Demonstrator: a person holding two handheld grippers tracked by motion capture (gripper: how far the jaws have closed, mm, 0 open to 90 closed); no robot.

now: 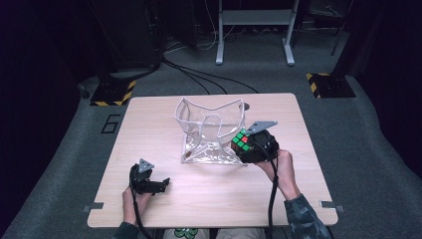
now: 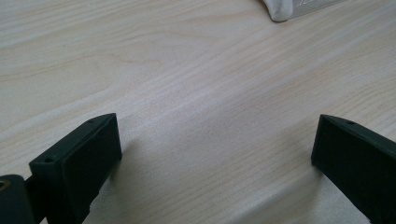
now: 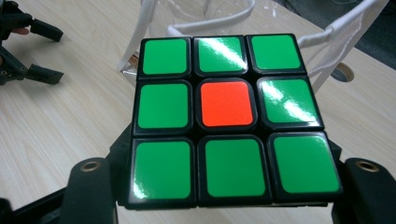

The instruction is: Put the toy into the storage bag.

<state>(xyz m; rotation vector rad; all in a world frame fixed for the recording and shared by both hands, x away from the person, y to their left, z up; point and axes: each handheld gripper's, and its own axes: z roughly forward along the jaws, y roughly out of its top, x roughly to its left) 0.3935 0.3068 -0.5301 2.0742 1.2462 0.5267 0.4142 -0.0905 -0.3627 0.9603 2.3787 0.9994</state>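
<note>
From the high view, the right claw gripped a puzzle cube just above the bench, beside the clear bag with white edging that stood open at mid-bench. The left claw rested low near the bench's near edge, well apart from the bag.

In the left gripper view, the left claw stood wide over bare wood, nothing between its jaws, with a corner of the bag at the top.

In the right gripper view, the cube, green-faced with one red centre square, sat clamped between the jaws of the right claw, the bag behind it.
</note>
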